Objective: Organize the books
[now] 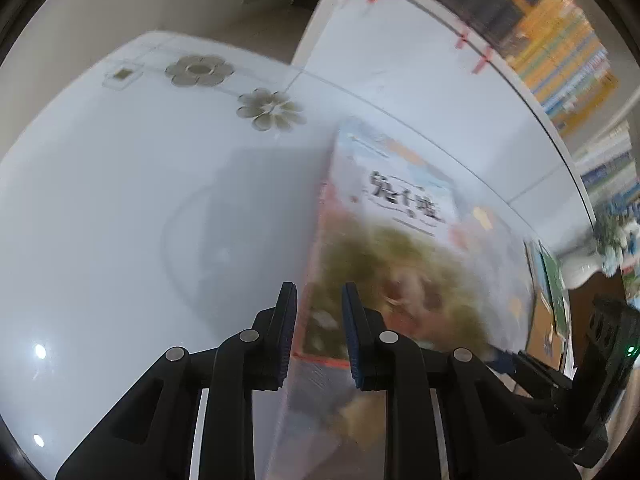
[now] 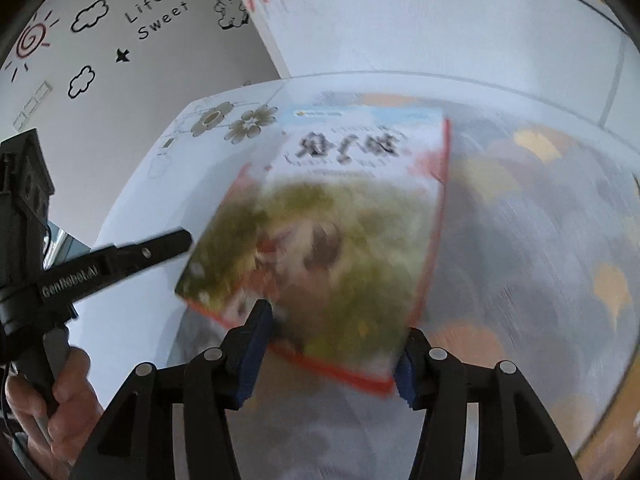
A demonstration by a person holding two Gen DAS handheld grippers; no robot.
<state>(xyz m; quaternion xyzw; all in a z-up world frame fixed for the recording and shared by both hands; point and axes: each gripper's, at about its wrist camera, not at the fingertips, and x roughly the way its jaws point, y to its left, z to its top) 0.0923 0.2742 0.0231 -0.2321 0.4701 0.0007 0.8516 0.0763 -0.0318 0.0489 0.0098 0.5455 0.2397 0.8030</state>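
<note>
A picture book (image 1: 396, 240) with a green and white cover, red edges and black Chinese title is held off the white table (image 1: 120, 200), blurred by motion. My left gripper (image 1: 319, 312) has its jaws narrowly apart around the book's left edge, gripping it. In the right wrist view the same book (image 2: 328, 232) hangs tilted above another large pale book or sheet (image 2: 540, 240). My right gripper (image 2: 332, 344) is wide open, its fingers on either side of the book's near edge. The left gripper's finger (image 2: 160, 246) reaches the book from the left.
The white table has flower decals (image 1: 272, 108). A white cabinet (image 1: 420, 52) with red tape marks stands behind it, with coloured book spines (image 1: 568, 52) beyond. A vase with flowers (image 1: 612, 236) is at the right. A wall with decals (image 2: 120, 40) is at the left.
</note>
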